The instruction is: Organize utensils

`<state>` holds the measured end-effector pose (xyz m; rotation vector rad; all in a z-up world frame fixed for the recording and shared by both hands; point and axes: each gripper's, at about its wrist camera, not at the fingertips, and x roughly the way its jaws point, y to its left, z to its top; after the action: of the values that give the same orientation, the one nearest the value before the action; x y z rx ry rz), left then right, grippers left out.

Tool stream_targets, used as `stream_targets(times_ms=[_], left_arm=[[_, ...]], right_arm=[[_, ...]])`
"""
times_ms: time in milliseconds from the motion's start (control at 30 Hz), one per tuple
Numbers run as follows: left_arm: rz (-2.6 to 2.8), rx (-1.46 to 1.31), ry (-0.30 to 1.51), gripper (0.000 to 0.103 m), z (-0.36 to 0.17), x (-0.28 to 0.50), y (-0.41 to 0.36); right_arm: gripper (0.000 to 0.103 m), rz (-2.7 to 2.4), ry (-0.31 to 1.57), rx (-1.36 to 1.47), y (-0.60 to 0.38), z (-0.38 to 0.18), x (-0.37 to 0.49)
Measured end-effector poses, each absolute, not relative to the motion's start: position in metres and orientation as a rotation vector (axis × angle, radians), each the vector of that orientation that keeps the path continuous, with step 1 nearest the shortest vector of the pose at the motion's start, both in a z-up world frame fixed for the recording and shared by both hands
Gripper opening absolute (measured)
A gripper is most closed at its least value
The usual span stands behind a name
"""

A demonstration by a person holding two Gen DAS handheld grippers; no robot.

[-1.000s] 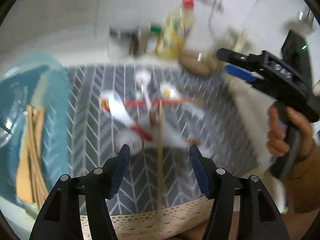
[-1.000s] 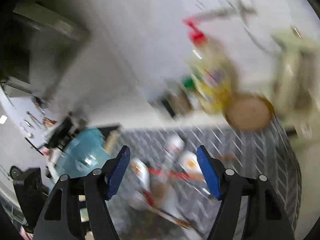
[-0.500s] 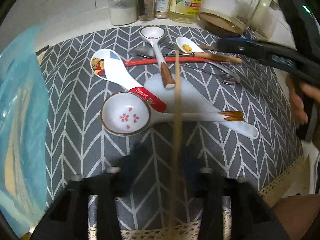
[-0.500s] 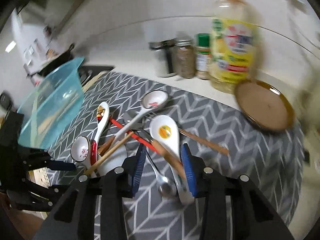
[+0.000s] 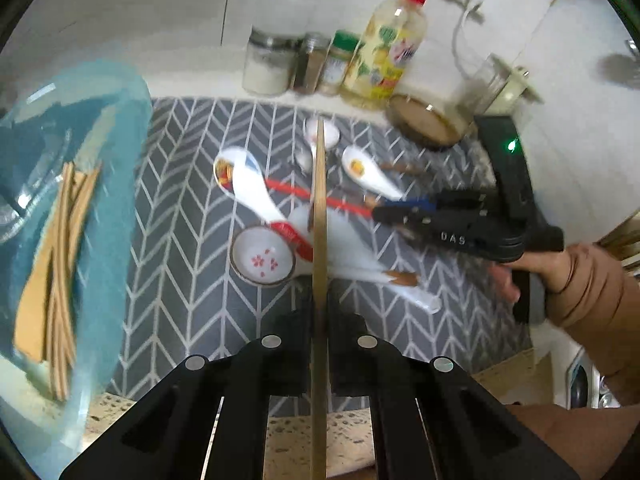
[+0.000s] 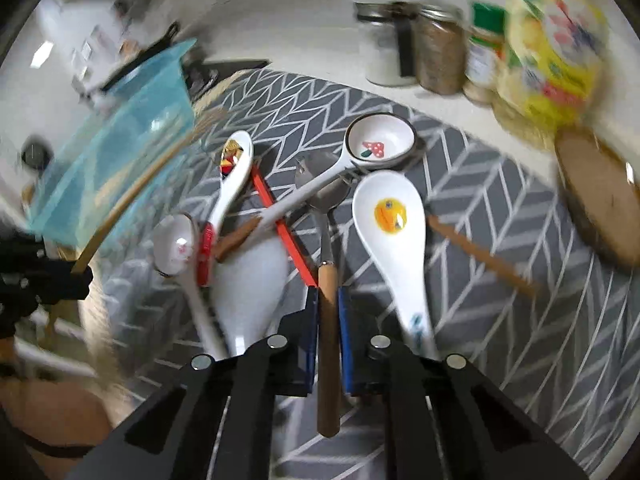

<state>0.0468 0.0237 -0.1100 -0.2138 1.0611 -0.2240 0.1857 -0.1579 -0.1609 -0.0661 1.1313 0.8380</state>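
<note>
My left gripper [image 5: 319, 308] is shut on a wooden chopstick [image 5: 319, 216] that points away over the grey chevron mat [image 5: 184, 280]. My right gripper [image 6: 328, 300] is shut on the wooden handle of a metal spoon [image 6: 328, 216] lying in the utensil pile. Several white ceramic spoons lie there: a cherry-blossom one [image 5: 262, 256], a mushroom one [image 6: 380, 142] and a yellow-print one [image 6: 390, 216]. A red chopstick [image 6: 284, 228] crosses the pile. The right gripper also shows in the left wrist view [image 5: 384, 210], low over the pile.
A blue plastic bin [image 5: 60, 200] holding wooden utensils stands at the mat's left. Spice jars [image 5: 268, 64], a yellow bottle [image 5: 388, 48], a brown plate [image 5: 424, 126] and a glass jug [image 5: 488, 84] line the back wall. A loose brown chopstick [image 6: 480, 256] lies to the right.
My left gripper has shut on the wooden chopstick and lifted it. My right gripper has come down to the pile and shut on the metal spoon's wooden handle.
</note>
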Motion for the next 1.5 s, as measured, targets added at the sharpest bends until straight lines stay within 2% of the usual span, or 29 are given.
stream_targets(times_ms=[167,267,433,667,900,1100,1300,1500], left_arm=[[-0.242,-0.254,1.020,0.007,-0.084,0.045,0.041],[-0.237,-0.276,0.985,0.007,-0.064,0.042,0.061],[-0.234,-0.280,0.944,0.007,-0.042,0.044,0.089],[-0.201,-0.295,0.920,0.007,-0.026,0.045,0.145],[-0.160,-0.303,0.933,0.007,-0.025,0.046,0.205],[-0.078,-0.330,1.059,0.007,-0.054,0.055,0.257],[-0.085,-0.352,1.188,0.007,-0.097,0.064,0.280],[-0.064,-0.326,1.271,0.008,-0.121,0.067,0.275]], right_arm=[[0.010,0.726,1.264,0.539,-0.208,-0.169,0.172],[0.010,0.658,1.279,0.806,-0.230,-0.173,0.146],[0.010,0.554,1.270,0.962,-0.247,-0.163,0.102],[0.010,0.505,1.203,1.028,-0.243,-0.124,0.056],[0.010,0.645,1.098,1.002,-0.158,-0.074,0.063],[0.010,0.694,1.041,0.842,-0.053,-0.045,0.090],[0.010,0.605,1.085,0.487,0.046,-0.047,0.103],[0.010,0.549,1.183,0.216,0.105,-0.083,0.111]])
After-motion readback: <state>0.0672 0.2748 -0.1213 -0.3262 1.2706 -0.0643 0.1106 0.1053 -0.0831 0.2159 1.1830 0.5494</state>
